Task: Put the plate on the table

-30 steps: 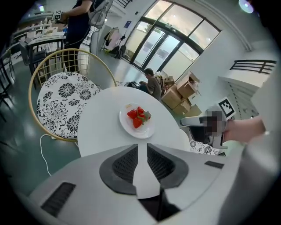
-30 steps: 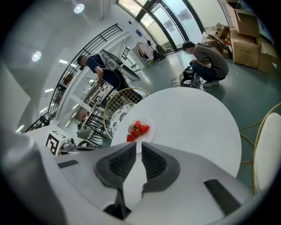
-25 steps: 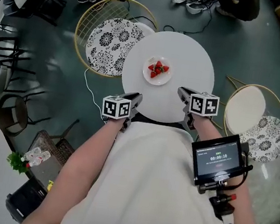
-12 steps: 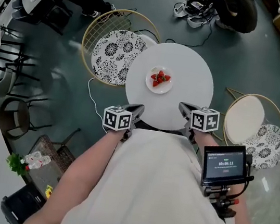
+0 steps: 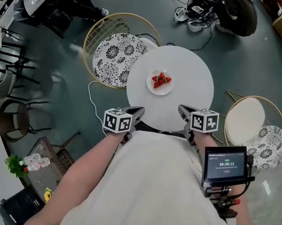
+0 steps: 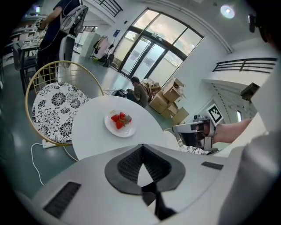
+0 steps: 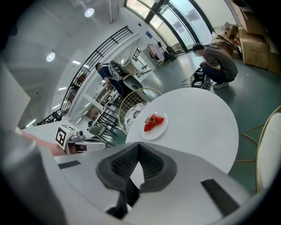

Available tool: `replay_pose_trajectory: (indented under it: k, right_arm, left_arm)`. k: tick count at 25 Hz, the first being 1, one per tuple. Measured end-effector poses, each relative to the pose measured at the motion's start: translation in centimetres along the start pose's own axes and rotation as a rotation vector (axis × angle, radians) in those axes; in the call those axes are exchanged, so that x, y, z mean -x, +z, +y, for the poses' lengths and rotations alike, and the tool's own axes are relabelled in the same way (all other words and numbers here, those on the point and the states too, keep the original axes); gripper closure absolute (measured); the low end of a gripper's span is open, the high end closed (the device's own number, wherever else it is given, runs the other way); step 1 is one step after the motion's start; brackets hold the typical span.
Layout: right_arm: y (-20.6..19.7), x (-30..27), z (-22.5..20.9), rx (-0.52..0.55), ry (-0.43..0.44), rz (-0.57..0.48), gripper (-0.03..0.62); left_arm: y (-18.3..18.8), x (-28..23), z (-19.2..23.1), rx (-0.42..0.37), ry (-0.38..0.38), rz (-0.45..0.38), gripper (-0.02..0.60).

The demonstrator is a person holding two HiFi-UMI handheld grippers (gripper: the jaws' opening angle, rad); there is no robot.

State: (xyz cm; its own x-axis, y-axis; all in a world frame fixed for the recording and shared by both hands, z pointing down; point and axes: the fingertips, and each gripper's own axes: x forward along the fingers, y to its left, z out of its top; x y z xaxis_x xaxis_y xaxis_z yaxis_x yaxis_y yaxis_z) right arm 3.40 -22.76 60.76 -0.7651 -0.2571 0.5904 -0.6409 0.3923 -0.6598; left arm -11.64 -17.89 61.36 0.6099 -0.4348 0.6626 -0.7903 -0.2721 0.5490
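A small white plate (image 5: 160,80) with red strawberries on it sits near the middle of the round white table (image 5: 189,77). In the gripper views the plate (image 6: 120,123) (image 7: 153,124) lies ahead of the jaws, well apart from them. My left gripper (image 5: 138,110) hovers at the table's near rim, left of centre, shut with nothing in it. My right gripper (image 5: 182,109) hangs over the near rim to the right, also shut and empty. Each gripper shows in the other's view: the right gripper (image 6: 193,132) and the left gripper (image 7: 83,143).
A gold wire chair with a black-and-white patterned cushion (image 5: 115,55) stands against the table's left. A second chair with a cream seat (image 5: 246,118) and a patterned cushion (image 5: 271,146) is at the right. A person (image 5: 237,8) crouches beyond the table by cables. A small screen (image 5: 225,165) rides on my right arm.
The head view has shifted, so the table sits a little lower and further right in the frame. Both grippers stay shut by the near rim. The plate has not moved on the table.
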Motion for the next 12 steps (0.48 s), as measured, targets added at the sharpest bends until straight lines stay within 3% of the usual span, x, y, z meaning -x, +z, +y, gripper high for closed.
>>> replay_pose_trajectory:
  k: [12]
  right_arm:
    - [-0.1,-0.71,-0.05,-0.011,0.025,0.009,0.591]
  left_arm:
    - [0.3,-0.01,0.31,0.001,0.021,-0.011,0.577]
